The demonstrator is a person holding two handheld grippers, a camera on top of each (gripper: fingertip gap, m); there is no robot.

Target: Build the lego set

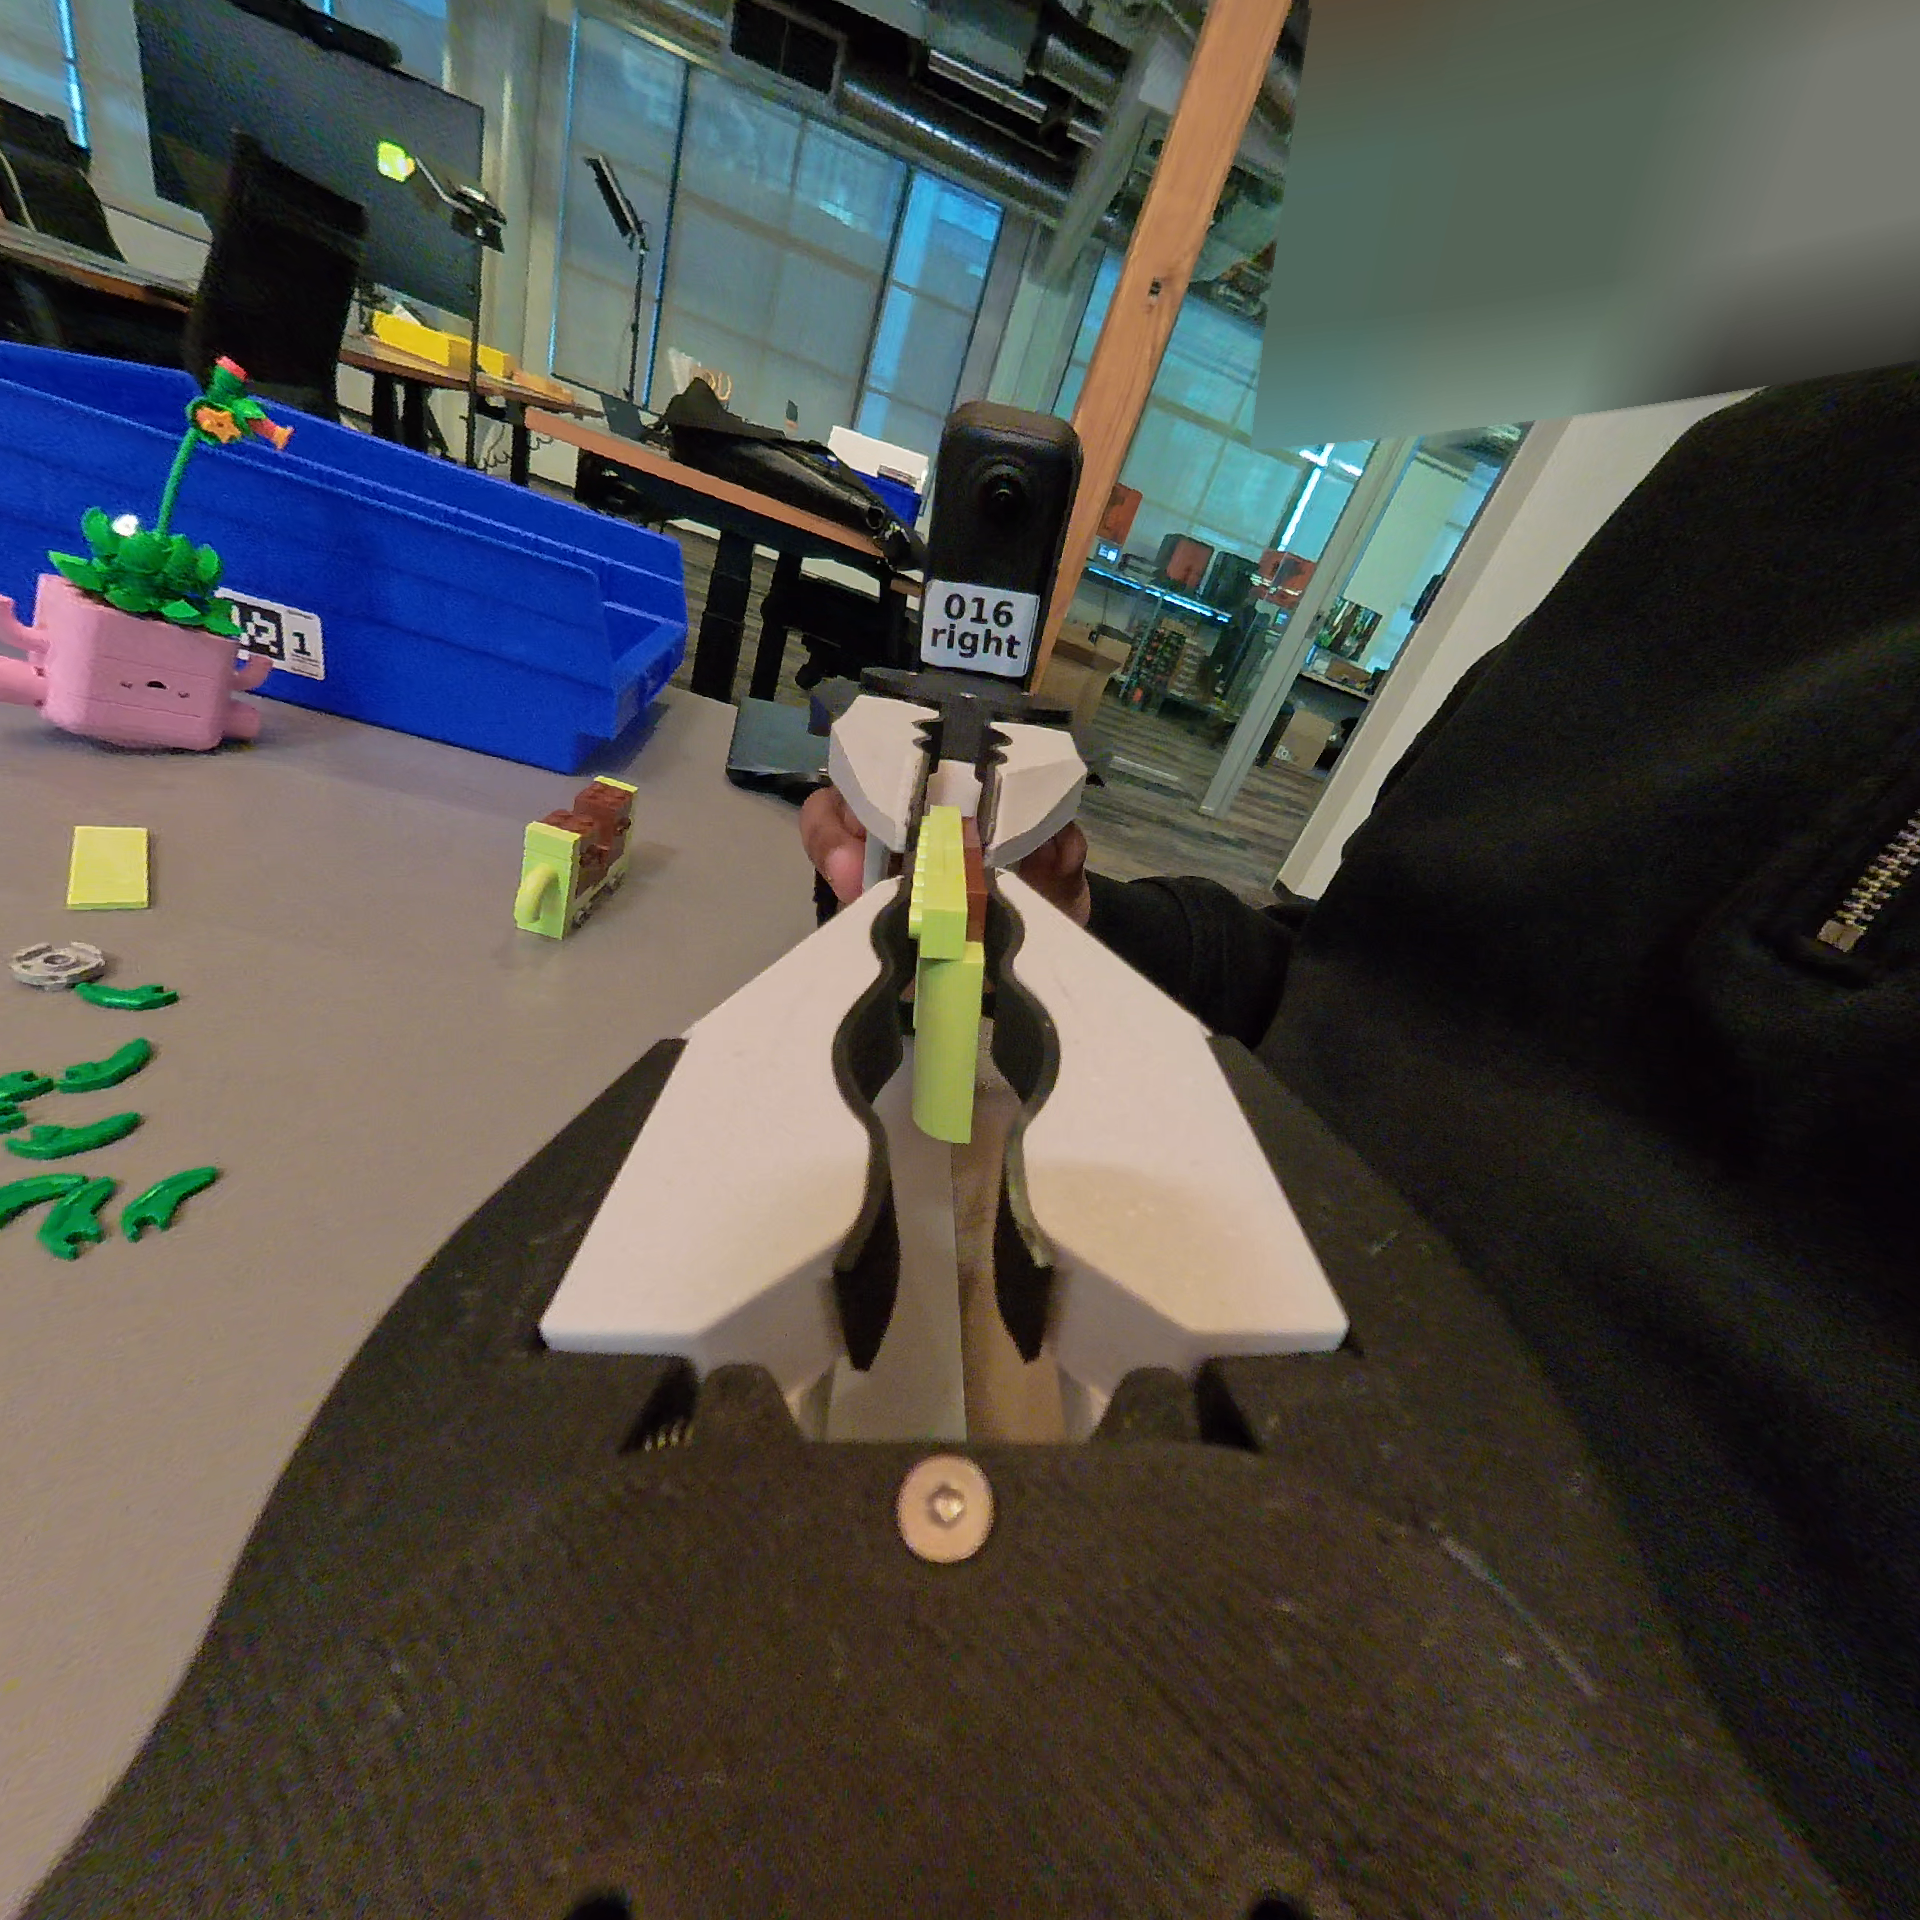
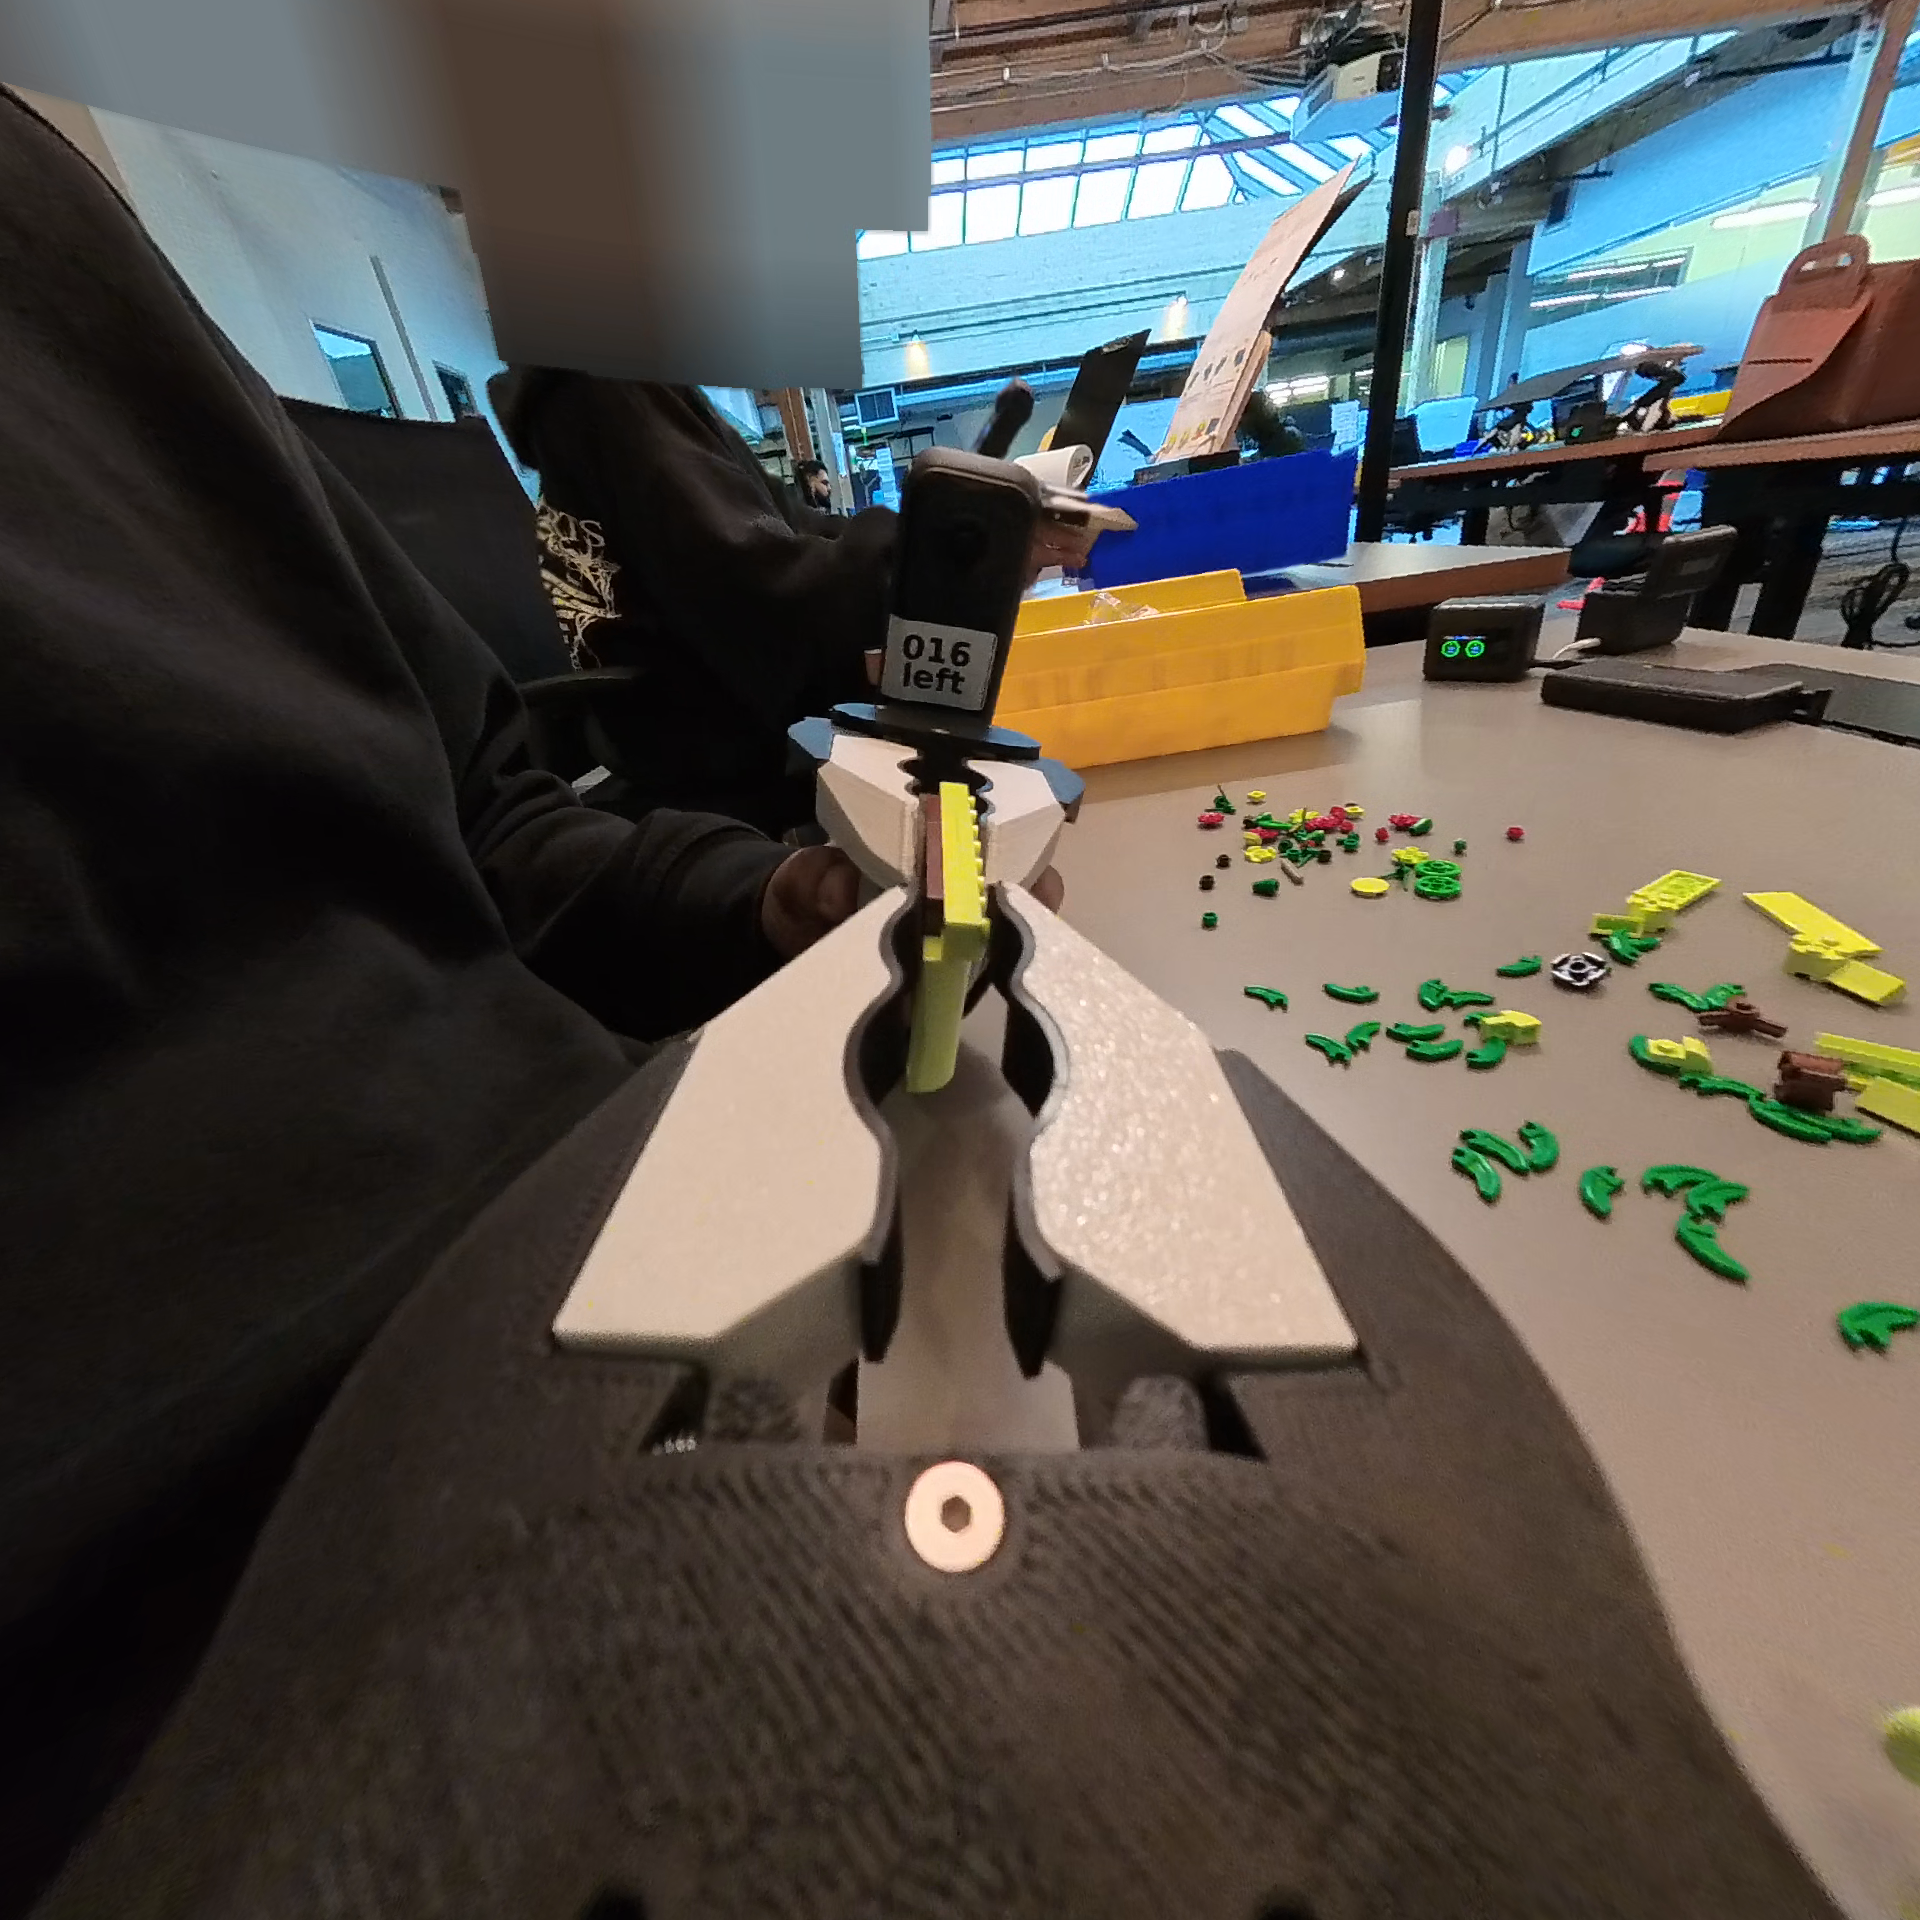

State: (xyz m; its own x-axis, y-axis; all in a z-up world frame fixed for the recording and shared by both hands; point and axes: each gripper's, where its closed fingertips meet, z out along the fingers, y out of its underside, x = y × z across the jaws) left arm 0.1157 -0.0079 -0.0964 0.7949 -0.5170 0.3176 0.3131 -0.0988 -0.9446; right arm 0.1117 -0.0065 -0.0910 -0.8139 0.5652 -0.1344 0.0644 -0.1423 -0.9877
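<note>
My left gripper (image 1: 940,920) and right gripper (image 2: 948,914) meet tip to tip above the table's near edge. Between them is a lime-green and brown lego assembly. The left jaws are shut on a smooth lime plate (image 1: 943,1039). The right gripper, seen from the front in the left wrist view (image 1: 961,821), is shut on a studded lime plate backed with brown (image 1: 940,883). In the right wrist view a lime plate (image 2: 938,1013) lies in my own jaws, and the studded lime and brown part (image 2: 961,852) reaches into the left gripper (image 2: 940,831). How the two parts join is hidden.
On the grey table (image 1: 364,1039) stand a pink pot with a green plant (image 1: 130,665), a small lime-and-brown build (image 1: 577,862), a lime tile (image 1: 109,868) and a blue bin (image 1: 416,603). Green leaves (image 2: 1507,1143), flower bits (image 2: 1320,831), lime parts (image 2: 1818,935) and a yellow bin (image 2: 1174,665) lie right. Only a small space, under 4 cm, lies between the two pairs of fingers.
</note>
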